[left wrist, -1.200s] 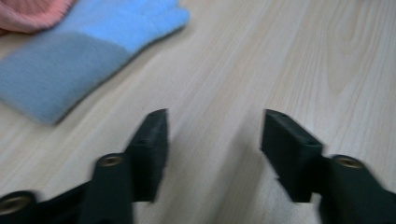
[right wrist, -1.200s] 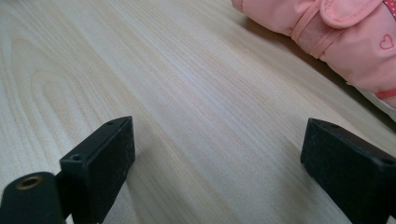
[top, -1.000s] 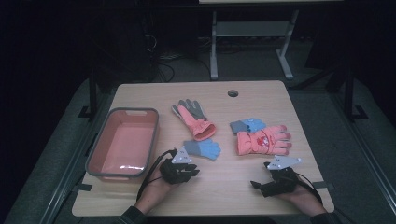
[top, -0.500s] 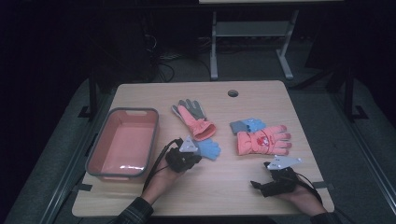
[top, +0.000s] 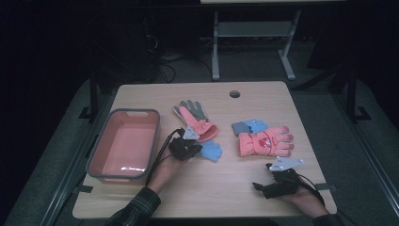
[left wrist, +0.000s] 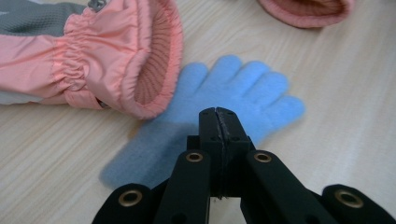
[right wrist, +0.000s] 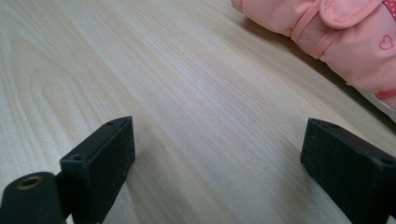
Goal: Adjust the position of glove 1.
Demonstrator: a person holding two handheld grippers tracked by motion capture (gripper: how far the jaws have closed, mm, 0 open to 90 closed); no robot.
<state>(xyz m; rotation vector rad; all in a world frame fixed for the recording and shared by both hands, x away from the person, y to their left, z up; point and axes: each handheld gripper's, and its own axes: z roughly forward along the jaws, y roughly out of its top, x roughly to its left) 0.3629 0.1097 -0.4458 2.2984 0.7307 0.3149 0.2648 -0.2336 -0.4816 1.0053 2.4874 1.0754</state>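
— Left gripper view, what shows?
— The left gripper (left wrist: pixel 218 113), jaws pressed together over the blue glove (left wrist: pixel 243 93) at centre frame.
— And the right gripper (right wrist: pixel 215 154)?
— Spread wide above bare table (right wrist: pixel 187 93).

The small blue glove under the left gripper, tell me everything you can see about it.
The blue glove is a small, fuzzy, fleece-like glove lying flat on the wooden table, its fingers spread and pointing away from the left gripper. The ribbed cuff of the pink and grey ski glove overlaps its thumb-side edge. The gripper's jaws are closed together over the palm, with no fabric visibly pinched between them. From the high view it lies right of the pink tub, near the table's middle.
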